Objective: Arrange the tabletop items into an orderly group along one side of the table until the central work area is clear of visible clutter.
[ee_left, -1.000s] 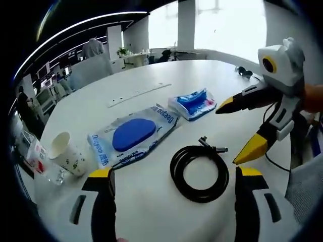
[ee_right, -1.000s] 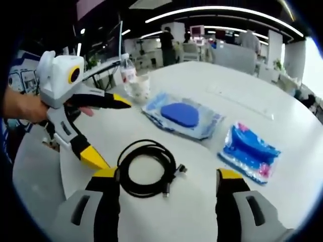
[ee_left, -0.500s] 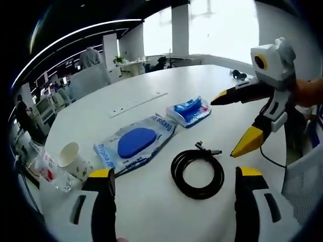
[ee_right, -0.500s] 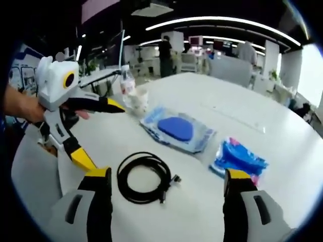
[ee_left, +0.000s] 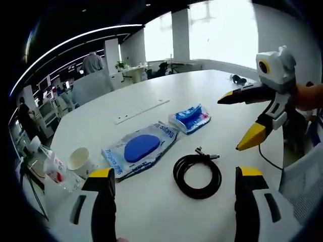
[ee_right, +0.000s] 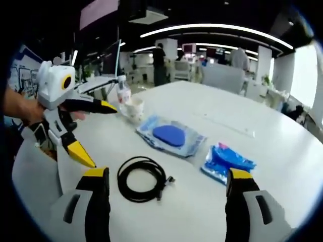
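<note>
Looking over the white table [ee_left: 166, 212], I see the big blue pouch [ee_left: 139, 149] mid-table, the small blue packet [ee_left: 192, 117] just beyond, the coiled black cable [ee_left: 197, 174] nearest me, and a paper cup [ee_left: 81, 160] by the edge. My left gripper [ee_left: 174, 174] and right gripper [ee_right: 164, 171] both gape wide, holding nothing.

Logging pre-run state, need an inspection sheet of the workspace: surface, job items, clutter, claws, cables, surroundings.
Surface: white table, bare between the items.
Job's things: blue pad pack flat at centre; small blue packet beside it, apart; paper cup upright near the edge by a plastic bottle.
Clutter: pale strip lying further back on the table.
Claws: left claw open, above the table, empty; right claw open, above the table, empty.
Cables: black cable coiled, free plug end.
Surroundings: open office, ceiling light strips, people far behind.
</note>
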A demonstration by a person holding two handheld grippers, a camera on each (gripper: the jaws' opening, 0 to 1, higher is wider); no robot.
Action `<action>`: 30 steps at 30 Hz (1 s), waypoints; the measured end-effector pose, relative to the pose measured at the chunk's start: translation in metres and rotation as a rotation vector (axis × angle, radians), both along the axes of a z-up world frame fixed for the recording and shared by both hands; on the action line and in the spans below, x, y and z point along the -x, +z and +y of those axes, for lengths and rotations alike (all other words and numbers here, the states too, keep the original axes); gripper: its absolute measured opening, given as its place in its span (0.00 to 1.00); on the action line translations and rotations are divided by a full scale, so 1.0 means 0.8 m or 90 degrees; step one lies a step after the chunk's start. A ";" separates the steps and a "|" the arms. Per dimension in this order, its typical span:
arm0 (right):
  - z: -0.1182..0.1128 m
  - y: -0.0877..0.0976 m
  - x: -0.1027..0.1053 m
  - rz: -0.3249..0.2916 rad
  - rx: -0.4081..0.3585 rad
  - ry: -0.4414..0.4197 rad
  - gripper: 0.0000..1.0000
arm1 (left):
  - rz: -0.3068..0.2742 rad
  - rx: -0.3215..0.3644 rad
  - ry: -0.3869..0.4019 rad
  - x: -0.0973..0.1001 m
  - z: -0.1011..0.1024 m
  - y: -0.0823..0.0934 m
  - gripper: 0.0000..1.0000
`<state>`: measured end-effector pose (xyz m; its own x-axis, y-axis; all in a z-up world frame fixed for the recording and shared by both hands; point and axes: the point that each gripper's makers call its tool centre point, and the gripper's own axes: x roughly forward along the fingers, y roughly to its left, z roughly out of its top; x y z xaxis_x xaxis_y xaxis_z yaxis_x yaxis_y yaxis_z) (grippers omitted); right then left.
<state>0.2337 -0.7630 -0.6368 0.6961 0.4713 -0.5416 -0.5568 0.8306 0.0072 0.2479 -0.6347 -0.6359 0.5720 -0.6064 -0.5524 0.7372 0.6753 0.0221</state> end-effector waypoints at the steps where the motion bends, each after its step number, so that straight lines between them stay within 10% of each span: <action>1: 0.000 0.001 0.002 0.001 0.001 0.003 0.94 | 0.001 0.001 0.005 0.002 0.001 0.001 0.99; 30: -0.009 0.041 0.048 -0.044 -0.026 -0.011 0.99 | -0.038 0.005 0.061 0.050 0.053 0.034 0.99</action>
